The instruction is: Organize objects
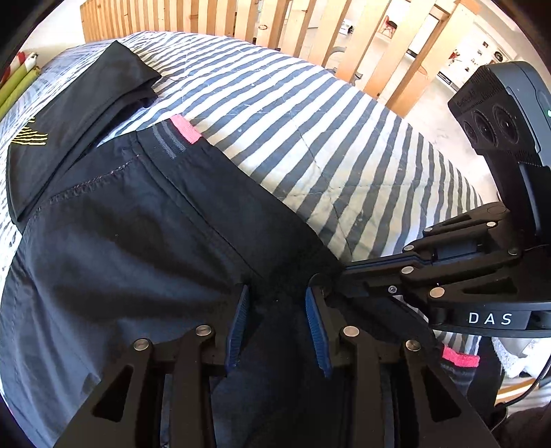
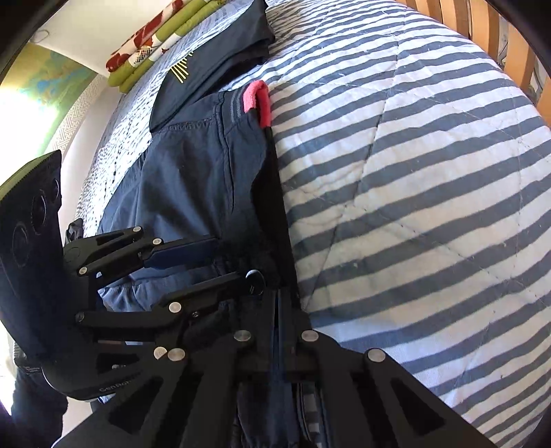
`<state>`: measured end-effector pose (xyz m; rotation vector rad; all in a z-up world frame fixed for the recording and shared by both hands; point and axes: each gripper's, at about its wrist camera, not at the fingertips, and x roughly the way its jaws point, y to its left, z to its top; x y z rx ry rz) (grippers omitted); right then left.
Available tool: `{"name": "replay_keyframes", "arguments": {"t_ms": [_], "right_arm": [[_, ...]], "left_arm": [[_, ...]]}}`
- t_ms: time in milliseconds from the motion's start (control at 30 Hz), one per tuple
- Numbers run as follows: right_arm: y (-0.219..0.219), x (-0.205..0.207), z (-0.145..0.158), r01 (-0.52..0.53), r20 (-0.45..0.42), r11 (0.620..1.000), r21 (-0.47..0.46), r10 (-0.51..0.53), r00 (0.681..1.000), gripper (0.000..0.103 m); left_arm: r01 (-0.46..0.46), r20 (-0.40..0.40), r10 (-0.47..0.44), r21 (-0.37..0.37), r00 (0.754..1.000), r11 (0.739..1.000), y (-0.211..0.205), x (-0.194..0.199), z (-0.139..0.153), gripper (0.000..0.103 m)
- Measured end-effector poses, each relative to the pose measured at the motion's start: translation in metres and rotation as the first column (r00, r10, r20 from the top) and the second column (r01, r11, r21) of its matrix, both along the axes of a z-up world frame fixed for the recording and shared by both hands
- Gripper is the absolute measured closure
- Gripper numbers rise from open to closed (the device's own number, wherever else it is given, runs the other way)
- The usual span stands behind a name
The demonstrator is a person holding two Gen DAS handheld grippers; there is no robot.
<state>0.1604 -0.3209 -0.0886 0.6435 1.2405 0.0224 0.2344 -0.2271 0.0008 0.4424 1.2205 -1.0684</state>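
Note:
A navy garment with a black waistband and a pink tab lies across the striped quilt. My left gripper has its blue pads partly apart, pinching a bunched fold of this cloth, with creases running out from the pads. My right gripper is shut on the black waistband edge just beside it, reaching in from the right in the left wrist view. A second pink tab shows under the right gripper.
A folded dark shirt with a yellow print lies beyond the garment. Green and red patterned bedding sits at the bed's far end. Wooden slats border the bed's far side.

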Motion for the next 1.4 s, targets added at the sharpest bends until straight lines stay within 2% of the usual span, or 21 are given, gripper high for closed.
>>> {"name": "replay_keyframes", "arguments": {"t_ms": [67, 233, 267, 333, 433, 567, 733, 800, 933, 1067, 1200, 1300, 1400], "right_arm": [[0.001, -0.001, 0.001, -0.008, -0.006, 1.0, -0.014, 0.008, 1.0, 0.102], [0.0, -0.008, -0.001, -0.008, -0.017, 1.0, -0.011, 0.008, 1.0, 0.102], [0.0, -0.009, -0.001, -0.009, -0.017, 1.0, -0.01, 0.009, 1.0, 0.102], [0.001, -0.009, -0.001, -0.016, -0.017, 1.0, -0.018, 0.015, 1.0, 0.102], [0.001, -0.012, 0.0, -0.035, -0.024, 0.999, -0.022, 0.034, 0.999, 0.102], [-0.001, -0.018, -0.001, -0.049, -0.037, 0.999, 0.003, 0.049, 0.998, 0.102], [0.006, -0.017, 0.006, -0.06, -0.014, 0.996, -0.058, 0.06, 0.998, 0.102], [0.008, -0.017, 0.007, -0.074, -0.012, 0.994, -0.076, 0.073, 0.997, 0.102], [0.01, -0.022, 0.004, -0.116, -0.032, 0.99, -0.083, 0.113, 0.993, 0.102], [0.005, -0.025, 0.004, -0.108, -0.032, 0.993, -0.055, 0.107, 0.994, 0.102], [-0.004, -0.032, 0.014, -0.092, -0.023, 0.993, -0.073, 0.091, 0.996, 0.1], [-0.015, -0.041, 0.032, -0.034, 0.045, 0.997, -0.071, 0.038, 0.998, 0.098], [-0.003, -0.043, 0.043, -0.074, 0.076, 0.994, -0.08, 0.08, 0.994, 0.098]], "left_arm": [[-0.005, -0.02, 0.004, -0.012, 1.0, 1.0, 0.004, 0.005, 0.004, 0.066], [-0.178, -0.064, 0.175, -0.041, 0.983, 0.983, 0.016, 0.054, 0.012, 0.068], [-0.186, -0.066, 0.183, -0.037, 0.981, 0.982, 0.014, 0.06, 0.011, 0.068], [-0.191, -0.01, 0.191, -0.012, 0.981, 0.981, 0.01, 0.068, 0.007, 0.068], [-0.213, -0.039, 0.214, 0.029, 0.976, 0.977, 0.007, 0.079, -0.012, 0.069], [-0.209, -0.012, 0.209, 0.013, 0.978, 0.978, 0.004, 0.076, -0.012, 0.069], [-0.201, -0.044, 0.2, -0.023, 0.979, 0.979, 0.022, 0.071, -0.001, 0.069], [-0.183, -0.005, 0.183, -0.017, 0.983, 0.983, 0.026, 0.064, 0.002, 0.069], [-0.177, -0.014, 0.178, 0.005, 0.984, 0.984, 0.033, 0.059, -0.002, 0.069], [-0.173, 0.001, 0.173, -0.003, 0.985, 0.985, 0.039, 0.058, 0.002, 0.069], [-0.192, 0.014, 0.192, -0.031, 0.981, 0.981, 0.067, 0.054, 0.019, 0.069], [-0.226, -0.007, 0.226, -0.066, 0.974, 0.972, 0.103, 0.047, 0.033, 0.069], [-0.281, -0.014, 0.281, -0.072, 0.96, 0.957, 0.158, 0.035, 0.046, 0.069]]}}
